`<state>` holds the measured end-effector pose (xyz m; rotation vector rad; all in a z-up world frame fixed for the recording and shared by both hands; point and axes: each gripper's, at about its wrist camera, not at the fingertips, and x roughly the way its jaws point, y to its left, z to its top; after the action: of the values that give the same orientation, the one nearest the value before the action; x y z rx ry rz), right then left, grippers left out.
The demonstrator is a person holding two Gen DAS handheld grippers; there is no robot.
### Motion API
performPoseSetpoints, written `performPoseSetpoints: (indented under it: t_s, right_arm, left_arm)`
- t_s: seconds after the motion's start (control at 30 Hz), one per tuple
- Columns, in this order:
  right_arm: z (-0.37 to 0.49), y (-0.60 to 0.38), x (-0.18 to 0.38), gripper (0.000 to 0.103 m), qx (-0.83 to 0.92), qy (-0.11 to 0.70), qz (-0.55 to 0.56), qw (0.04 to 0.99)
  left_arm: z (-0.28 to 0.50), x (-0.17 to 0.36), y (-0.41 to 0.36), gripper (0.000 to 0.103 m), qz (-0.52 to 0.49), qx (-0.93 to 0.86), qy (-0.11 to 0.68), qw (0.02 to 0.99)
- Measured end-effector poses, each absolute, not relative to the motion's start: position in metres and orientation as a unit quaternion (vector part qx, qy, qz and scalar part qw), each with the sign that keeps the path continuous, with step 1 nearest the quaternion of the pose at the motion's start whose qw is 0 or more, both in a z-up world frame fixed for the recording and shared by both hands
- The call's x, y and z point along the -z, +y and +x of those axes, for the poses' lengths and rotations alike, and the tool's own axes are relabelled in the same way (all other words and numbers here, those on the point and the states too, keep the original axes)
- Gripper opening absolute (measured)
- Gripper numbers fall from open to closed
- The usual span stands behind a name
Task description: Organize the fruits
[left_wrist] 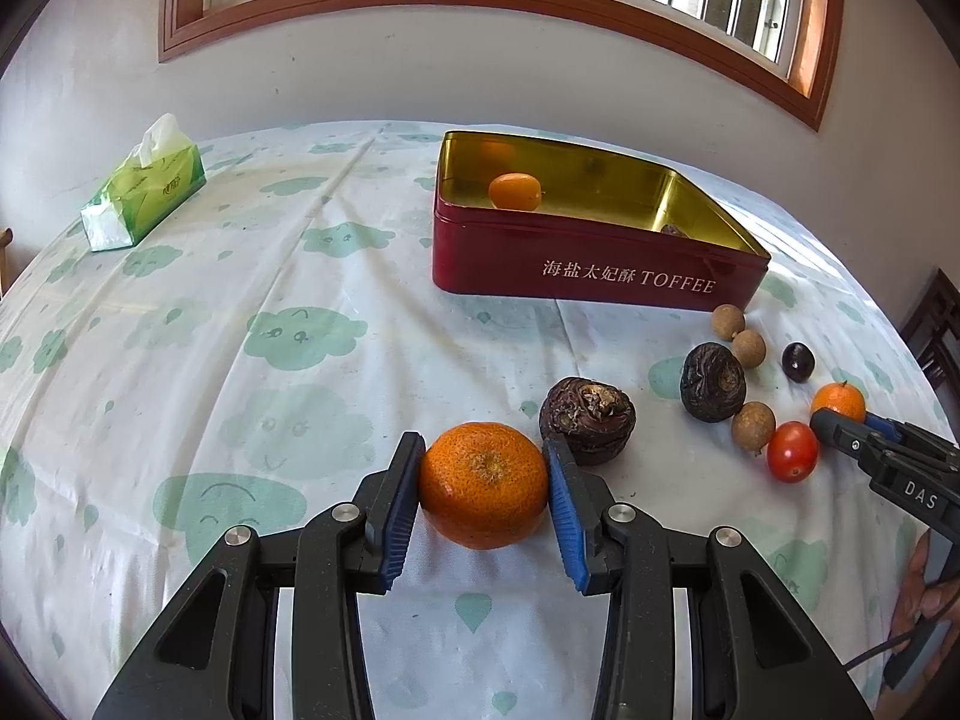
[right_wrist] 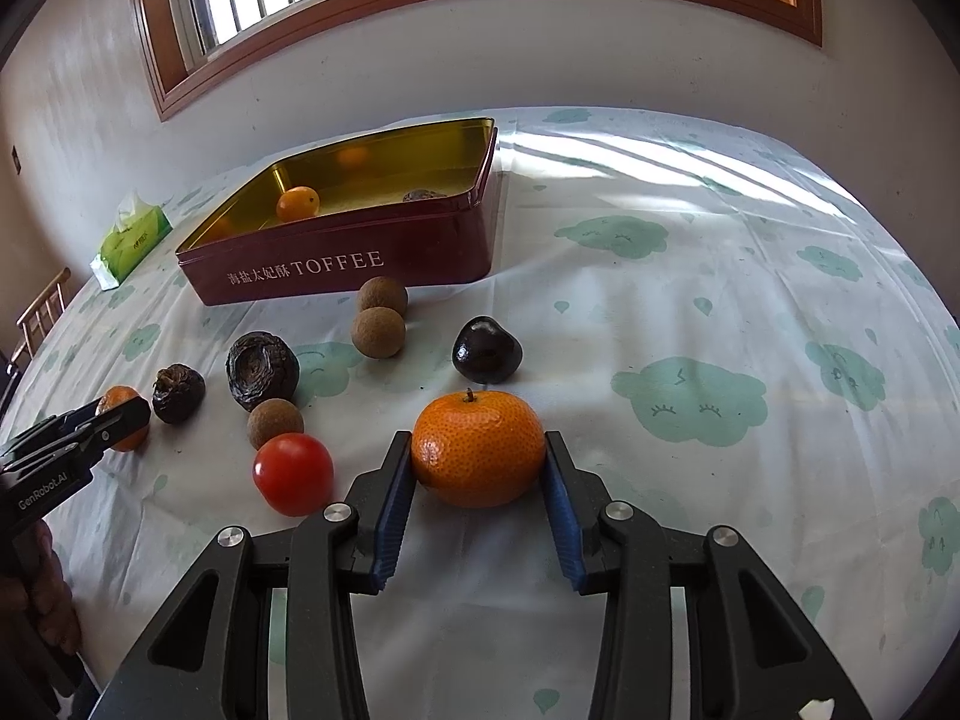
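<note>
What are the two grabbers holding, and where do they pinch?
Each holds a mandarin by its sides. The left gripper pinches one mandarin; the right gripper pinches another mandarin.

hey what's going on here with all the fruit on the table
A person is sorting fruit into a red toffee tin, with a gripper in each hand. The left gripper is closed on one mandarin, and the right gripper is closed on another mandarin; both fruits look to be at table level. The tin already holds a small orange fruit and something dark. A cherry tomato, longans and other dark fruits are outside it on the tablecloth.
</note>
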<state>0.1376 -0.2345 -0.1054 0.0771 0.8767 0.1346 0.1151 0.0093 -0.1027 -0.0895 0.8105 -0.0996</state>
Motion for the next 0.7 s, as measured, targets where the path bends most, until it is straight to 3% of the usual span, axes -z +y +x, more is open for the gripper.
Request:
performPoseSetpoints:
  t_s: [0.7]
  right_arm:
    - [0.1368,-0.2372,0.1046,0.038,-0.062,0.421,0.038,0.904]
  left_arm:
    - [0.1119,0.1015,0.0103,0.041,-0.042,0.032,0.386,0.921]
